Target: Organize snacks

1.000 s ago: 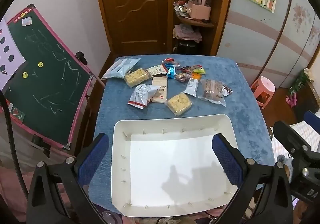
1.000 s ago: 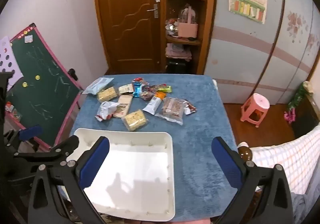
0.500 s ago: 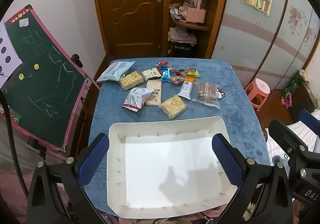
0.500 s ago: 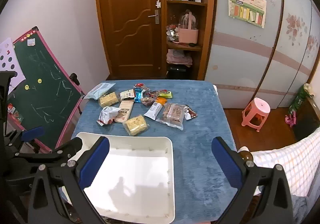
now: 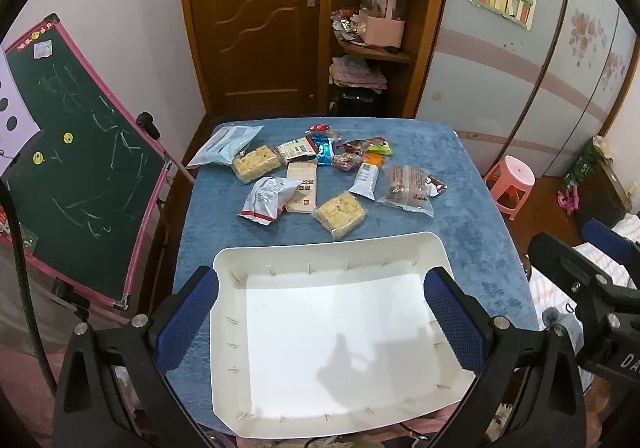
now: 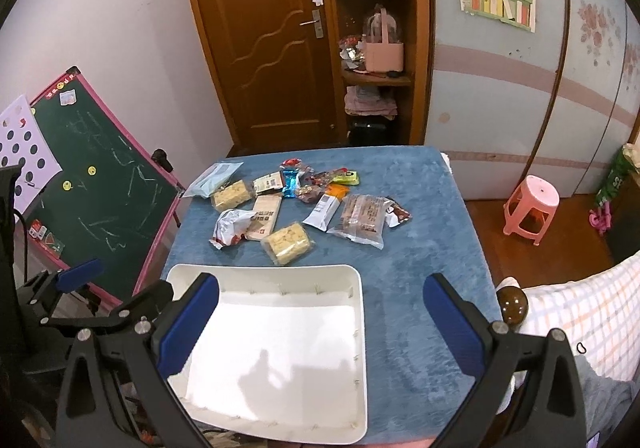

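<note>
Your left gripper [image 5: 320, 324], wide open and empty, hangs over the white tray [image 5: 320, 254]; the snacks [image 5: 340, 213] lie above it in the frame centre.

Both wrist cameras look steeply down from above the near edge of the surface [image 5: 460, 183], the right one further right, sharing the white tray [image 5: 320, 248] and snacks [image 6: 286, 244].

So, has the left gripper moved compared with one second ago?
Yes. The left gripper pulled back and up: the table and door sit lower and smaller.
</note>
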Demonstrator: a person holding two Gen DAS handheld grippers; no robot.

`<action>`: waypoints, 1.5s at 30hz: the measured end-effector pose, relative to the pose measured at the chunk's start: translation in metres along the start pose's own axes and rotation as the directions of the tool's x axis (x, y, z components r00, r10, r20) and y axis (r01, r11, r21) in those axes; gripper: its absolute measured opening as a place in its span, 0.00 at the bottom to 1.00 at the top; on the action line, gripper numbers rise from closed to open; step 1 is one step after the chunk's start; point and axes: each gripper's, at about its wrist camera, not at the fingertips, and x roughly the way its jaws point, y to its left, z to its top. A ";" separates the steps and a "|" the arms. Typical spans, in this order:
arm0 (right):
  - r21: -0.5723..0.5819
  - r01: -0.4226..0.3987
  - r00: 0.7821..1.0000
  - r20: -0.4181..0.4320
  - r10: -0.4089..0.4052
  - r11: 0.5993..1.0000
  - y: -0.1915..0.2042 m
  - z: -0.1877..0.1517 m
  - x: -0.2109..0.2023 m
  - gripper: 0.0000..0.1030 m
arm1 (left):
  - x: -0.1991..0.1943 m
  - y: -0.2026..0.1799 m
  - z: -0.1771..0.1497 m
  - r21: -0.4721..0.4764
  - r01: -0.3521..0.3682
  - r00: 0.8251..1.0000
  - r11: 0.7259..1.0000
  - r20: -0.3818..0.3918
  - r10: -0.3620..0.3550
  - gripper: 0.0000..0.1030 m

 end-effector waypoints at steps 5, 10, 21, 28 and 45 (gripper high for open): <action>-0.015 0.008 1.000 -0.002 -0.008 1.000 0.004 0.001 0.002 1.00 | 0.001 0.000 -0.002 -0.001 -0.011 1.000 1.000 -0.009 0.011 0.99; -0.022 0.016 1.000 0.001 -0.016 1.000 0.005 0.002 0.003 1.00 | 0.004 0.002 -0.003 -0.003 -0.019 1.000 1.000 -0.018 0.019 0.99; -0.025 -0.001 1.000 -0.019 0.001 1.000 0.006 0.007 0.011 1.00 | 0.004 0.005 -0.003 0.005 -0.023 1.000 1.000 -0.012 0.023 0.99; -0.025 -0.028 0.999 -0.033 0.027 0.999 0.006 0.016 0.020 1.00 | 0.012 0.010 0.003 0.027 -0.046 0.999 0.999 0.002 0.046 0.99; -0.204 0.027 0.999 0.025 -0.022 0.979 0.038 0.091 0.060 1.00 | 0.041 0.063 0.112 0.074 -0.219 0.968 0.973 0.142 0.207 0.99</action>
